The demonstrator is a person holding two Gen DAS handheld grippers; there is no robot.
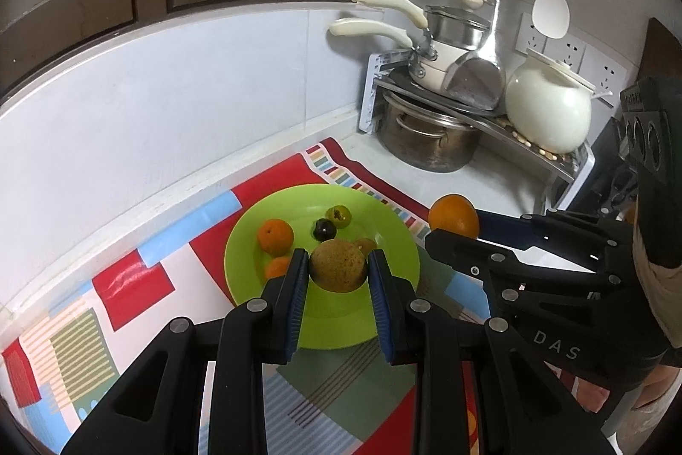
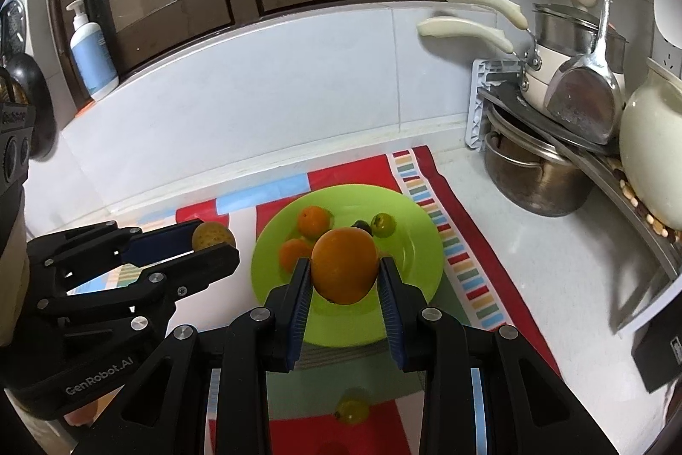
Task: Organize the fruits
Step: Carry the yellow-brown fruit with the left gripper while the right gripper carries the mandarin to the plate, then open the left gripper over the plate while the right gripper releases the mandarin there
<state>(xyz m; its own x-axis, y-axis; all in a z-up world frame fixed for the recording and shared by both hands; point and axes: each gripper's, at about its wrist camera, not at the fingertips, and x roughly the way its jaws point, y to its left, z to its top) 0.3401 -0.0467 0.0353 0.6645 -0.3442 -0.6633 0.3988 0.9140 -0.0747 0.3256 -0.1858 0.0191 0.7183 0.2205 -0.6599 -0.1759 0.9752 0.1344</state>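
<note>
**Two fruits carried toward the green plate**

The left gripper [image 1: 338, 270] has its fingers clamped on a brownish round fruit [image 1: 338, 265], held above the green plate [image 1: 396, 241]. The right gripper [image 2: 344, 276] grips a large orange [image 2: 344, 265] likewise. Judged step: delivery; next, lower each and release among the fruits there. Both are near-round, showing no clear long axis.

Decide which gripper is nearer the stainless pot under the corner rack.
Right. The right gripper, shut on an orange, is beside the plate edge toward the pot; the left gripper is across the plate.
</note>
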